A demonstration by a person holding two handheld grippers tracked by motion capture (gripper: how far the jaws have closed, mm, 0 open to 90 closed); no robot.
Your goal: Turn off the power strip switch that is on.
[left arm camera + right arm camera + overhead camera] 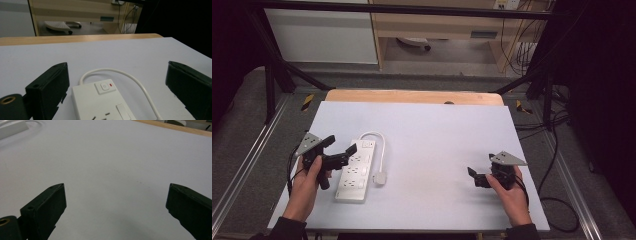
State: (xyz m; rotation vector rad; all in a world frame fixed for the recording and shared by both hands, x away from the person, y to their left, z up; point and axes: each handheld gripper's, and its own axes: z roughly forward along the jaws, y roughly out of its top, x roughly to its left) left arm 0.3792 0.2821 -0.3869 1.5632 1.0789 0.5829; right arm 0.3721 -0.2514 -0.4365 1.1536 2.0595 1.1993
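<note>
A white power strip (pixel 356 170) lies lengthwise on the left part of the white table (pixel 437 135). Its white cable (pixel 381 145) loops from the far end back to a plug (pixel 379 178) beside it. My left gripper (pixel 340 145) hovers at the strip's left edge, open, with nothing held. In the left gripper view the strip's far end (pixel 100 102), with its switch and red light (pixel 105 86), lies low between the wide jaws of this gripper (pixel 117 67). My right gripper (pixel 479 171) rests at the front right, open and empty (pixel 116 186). The strip's corner (pixel 12 128) appears far off.
A wooden table edge (pixel 412 96) runs along the back of the white sheet. Black frame posts (pixel 272 75) stand at both back corners, and cables (pixel 557 200) trail on the floor to the right. Bare white surface spreads between the two grippers.
</note>
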